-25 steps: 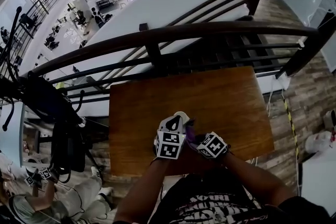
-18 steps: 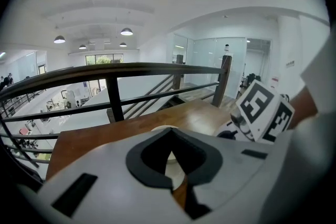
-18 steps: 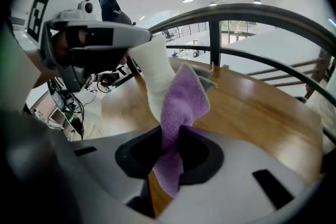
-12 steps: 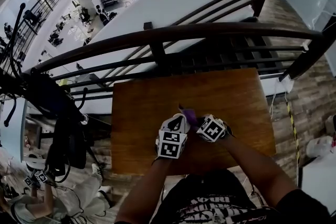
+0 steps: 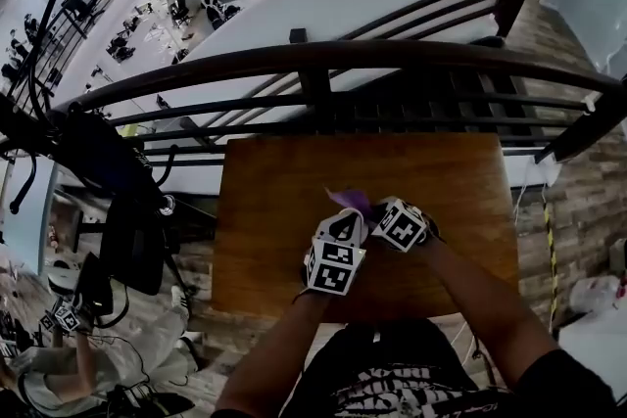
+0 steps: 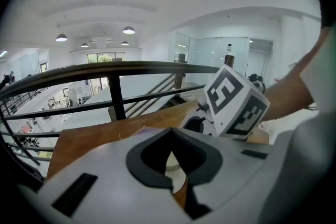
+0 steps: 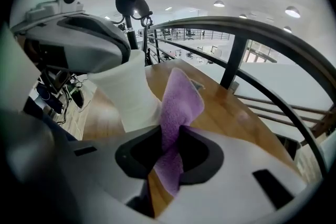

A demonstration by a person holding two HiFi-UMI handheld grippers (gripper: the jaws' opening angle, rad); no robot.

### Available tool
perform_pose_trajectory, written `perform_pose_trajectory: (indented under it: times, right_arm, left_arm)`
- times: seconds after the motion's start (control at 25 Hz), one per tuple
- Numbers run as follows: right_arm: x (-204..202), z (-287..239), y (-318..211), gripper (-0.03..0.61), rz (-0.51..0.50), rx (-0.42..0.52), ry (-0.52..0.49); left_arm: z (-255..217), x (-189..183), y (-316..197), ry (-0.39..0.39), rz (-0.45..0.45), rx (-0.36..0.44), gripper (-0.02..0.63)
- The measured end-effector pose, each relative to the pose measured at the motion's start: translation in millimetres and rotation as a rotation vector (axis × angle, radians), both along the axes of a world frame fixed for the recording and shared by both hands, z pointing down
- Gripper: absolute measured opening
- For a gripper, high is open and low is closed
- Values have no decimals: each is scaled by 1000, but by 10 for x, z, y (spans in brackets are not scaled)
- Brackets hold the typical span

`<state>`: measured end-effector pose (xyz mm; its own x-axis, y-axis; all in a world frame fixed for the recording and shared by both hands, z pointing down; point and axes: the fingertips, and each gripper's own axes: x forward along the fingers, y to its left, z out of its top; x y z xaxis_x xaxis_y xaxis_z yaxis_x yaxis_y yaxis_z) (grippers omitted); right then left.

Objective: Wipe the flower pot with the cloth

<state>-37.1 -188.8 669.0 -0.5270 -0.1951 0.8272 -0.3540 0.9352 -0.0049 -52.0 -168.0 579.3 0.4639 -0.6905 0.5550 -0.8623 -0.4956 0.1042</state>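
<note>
A small white flower pot (image 7: pixel 131 97) hangs over the wooden table (image 5: pixel 265 201), and my left gripper (image 5: pixel 340 232) is shut on its rim. In the left gripper view only a pale sliver of the pot (image 6: pixel 171 164) shows between the pads. My right gripper (image 7: pixel 170 152) is shut on a purple cloth (image 7: pixel 179 99), whose free end lies against the pot's side. In the head view the cloth (image 5: pixel 350 201) sticks out just beyond both grippers, and the right gripper (image 5: pixel 380 213) sits close beside the left one. The pot's bottom is hidden.
A dark railing (image 5: pixel 313 64) runs along the table's far edge, with a drop to a lower floor behind it. A coat stand with dark bags (image 5: pixel 98 181) stands off the table's left side. Bare wood lies to the left and right of the grippers.
My right gripper has carried the cloth forward and around the pot, rolling as it went. The cloth now shows beyond the left gripper. The left gripper and the pot have stayed put.
</note>
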Motion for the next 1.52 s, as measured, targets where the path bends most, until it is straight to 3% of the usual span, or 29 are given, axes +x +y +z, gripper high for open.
perform_pose_trajectory:
  times: [0.4, 0.64, 0.92, 1.2, 1.52]
  right_arm:
    - [136, 140, 876, 71, -37, -95, 13]
    - [-281, 98, 1387, 71, -125, -137, -33]
    - [-644, 112, 1398, 71, -140, -142, -59]
    - [-3, 335, 1273, 71, -57, -157, 19]
    - [566, 493, 863, 71, 136, -158, 63]
  left_arm:
    - [26, -20, -8, -11, -8, -10, -2]
    - [-17, 11, -6, -10, 3, -9, -2]
    - [-6, 5, 4, -6, 19, -11, -2]
    - [-7, 1, 24, -7, 29, -13, -2]
    - [-6, 11, 23, -4, 38, -11, -2]
